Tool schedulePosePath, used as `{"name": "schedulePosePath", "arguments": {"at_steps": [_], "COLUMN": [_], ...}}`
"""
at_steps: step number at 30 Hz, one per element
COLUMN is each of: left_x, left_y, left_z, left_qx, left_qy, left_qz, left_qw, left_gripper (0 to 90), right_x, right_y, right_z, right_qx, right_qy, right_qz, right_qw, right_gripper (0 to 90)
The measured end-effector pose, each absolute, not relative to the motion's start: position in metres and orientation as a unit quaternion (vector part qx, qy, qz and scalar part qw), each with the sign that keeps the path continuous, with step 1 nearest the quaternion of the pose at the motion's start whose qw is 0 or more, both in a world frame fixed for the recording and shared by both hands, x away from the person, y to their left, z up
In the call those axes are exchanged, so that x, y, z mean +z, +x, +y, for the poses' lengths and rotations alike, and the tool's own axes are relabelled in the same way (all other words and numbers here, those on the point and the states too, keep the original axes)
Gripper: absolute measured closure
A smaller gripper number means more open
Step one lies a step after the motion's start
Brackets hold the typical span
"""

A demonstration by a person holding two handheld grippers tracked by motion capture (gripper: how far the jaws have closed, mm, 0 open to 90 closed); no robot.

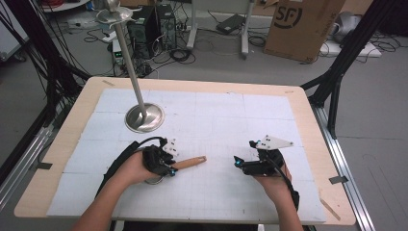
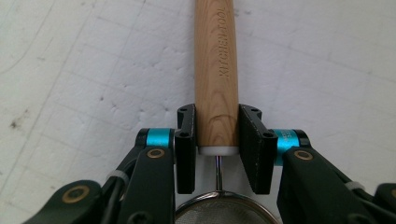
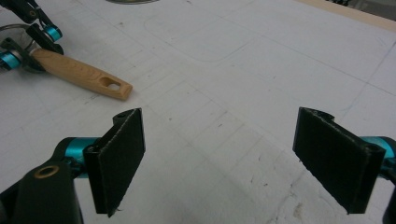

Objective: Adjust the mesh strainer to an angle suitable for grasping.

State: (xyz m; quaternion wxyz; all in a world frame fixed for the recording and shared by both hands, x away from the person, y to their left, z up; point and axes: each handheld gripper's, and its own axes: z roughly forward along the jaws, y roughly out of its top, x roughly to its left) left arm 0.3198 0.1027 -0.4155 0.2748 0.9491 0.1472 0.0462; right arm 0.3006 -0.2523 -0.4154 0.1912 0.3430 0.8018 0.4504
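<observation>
Wooden strainer handle (image 2: 216, 70) sits clamped in my left gripper (image 2: 217, 135), low over the white mat (image 1: 231, 115) at near left, with the mesh bowl (image 2: 224, 212) tucked beneath the hand. My right gripper (image 3: 233, 158) hovers at near right, jaws spread wide and empty. I judge a level lift best, since the grip sits close to the bowl; the stand (image 1: 144, 117) waits far left.

A small mesh strainer (image 2: 224, 212) with a light wooden handle (image 1: 188, 163) stamped "KITCHEN TOOL" lies lower left of centre, handle pointing right.
</observation>
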Motion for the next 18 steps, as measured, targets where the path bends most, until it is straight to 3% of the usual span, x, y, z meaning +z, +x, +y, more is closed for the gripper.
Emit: {"name": "schedulePosePath", "arguments": {"at_steps": [9,18], "left_x": [-0.404,-0.383], "left_y": [0.315,0.309], "left_z": [0.108,0.124], "left_qx": [0.053,0.059], "left_qy": [0.94,0.91], "left_qz": [0.141,0.141], "left_qw": [0.306,0.385], "left_gripper": [70.5,70.6], "right_x": [-0.416,-0.416], "right_y": [0.301,0.301], "right_z": [-0.252,-0.251], "right_qx": [0.449,0.448], "right_qy": [0.34,0.343], "right_qz": [0.804,0.804], "right_qw": [0.192,0.189], "right_gripper": [15.9,15.9]}}
